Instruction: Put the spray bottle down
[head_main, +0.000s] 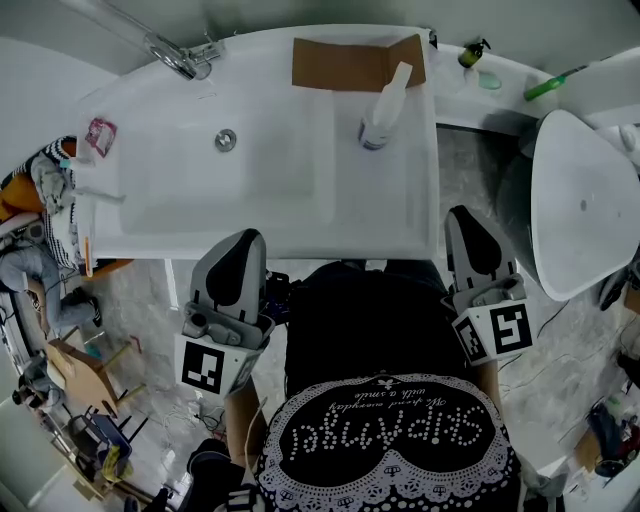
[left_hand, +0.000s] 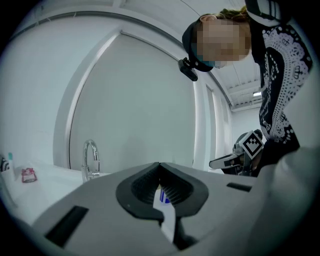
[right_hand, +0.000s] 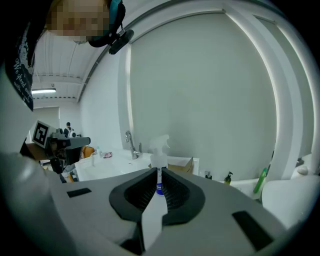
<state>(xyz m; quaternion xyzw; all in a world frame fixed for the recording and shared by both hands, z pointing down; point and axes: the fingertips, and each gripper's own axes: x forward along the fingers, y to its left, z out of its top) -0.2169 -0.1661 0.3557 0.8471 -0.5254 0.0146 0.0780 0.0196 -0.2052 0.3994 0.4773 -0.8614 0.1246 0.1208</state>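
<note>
Put-down judged as good as done. Finds the spray bottle (head_main: 380, 112) upright on the flat right-hand part of the sink (head_main: 300, 243), just in front of the cardboard box (head_main: 352, 64), touched by neither tool and well apart from both.

Reads the left hand-held gripper (left_hand: 160, 169) as closed, jaws together with nothing between them. Reads the right hand-held gripper (right_hand: 158, 174) the same way: jaws together and empty, with the bottle only seen far off beyond the tips. Places both low in the head view, drawn back close to the body and short of the sink's front edge.

Calls for little next, by this judgement: perhaps only keeping clear so the tall, narrow bottle is not knocked over.

As to containers: shows nothing in the basin but the drain (head_main: 226, 140), with the tap (head_main: 182, 56) at its back corner. Cannot tell what the box holds, lying flat as it does. Cannot tell the bottle's fill level either.
</note>
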